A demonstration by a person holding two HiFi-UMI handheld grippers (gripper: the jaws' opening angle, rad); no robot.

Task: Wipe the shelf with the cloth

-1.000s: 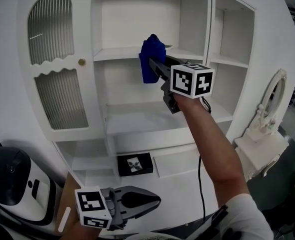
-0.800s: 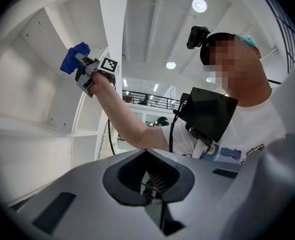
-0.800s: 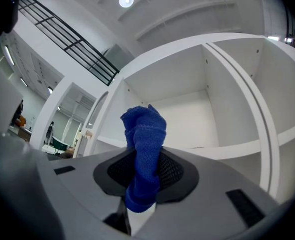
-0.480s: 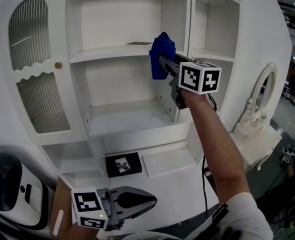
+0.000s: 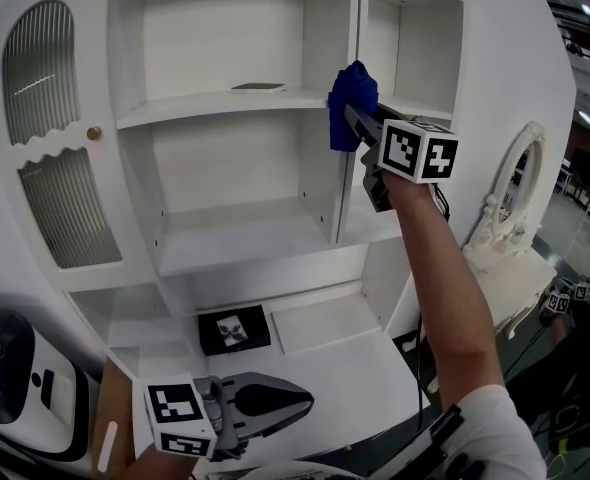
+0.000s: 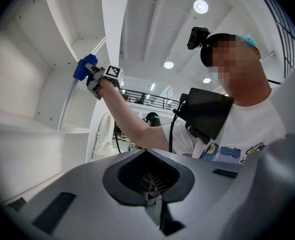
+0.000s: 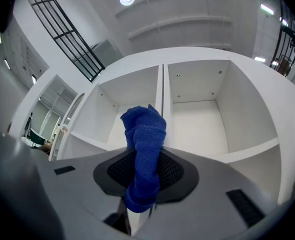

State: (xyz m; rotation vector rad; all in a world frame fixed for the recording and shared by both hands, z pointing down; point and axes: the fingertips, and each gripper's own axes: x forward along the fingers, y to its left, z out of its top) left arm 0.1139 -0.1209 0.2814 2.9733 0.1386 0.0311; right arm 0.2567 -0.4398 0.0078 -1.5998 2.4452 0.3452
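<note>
The blue cloth (image 5: 352, 103) is bunched up in my right gripper (image 5: 361, 120), which is shut on it. I hold it raised in front of the upright divider (image 5: 345, 183) of the white cabinet, level with the upper shelf (image 5: 200, 105). In the right gripper view the cloth (image 7: 145, 149) stands up from the jaws, with the right-hand compartments (image 7: 212, 119) behind it. My left gripper (image 5: 293, 401) hangs low at the bottom, shut with nothing in it. In the left gripper view the cloth (image 6: 83, 67) shows far off.
A thin dark flat object (image 5: 258, 87) lies on the upper shelf. A black square card (image 5: 233, 330) lies on the desk surface below. A ribbed-glass door (image 5: 43, 138) closes the left compartment. A white mirror stand (image 5: 510, 203) is at the right, a white-and-black device (image 5: 15, 393) at the bottom left.
My right gripper has carried the cloth rightward, from in front of the middle compartment to the divider. The left gripper has stayed low and shut.
</note>
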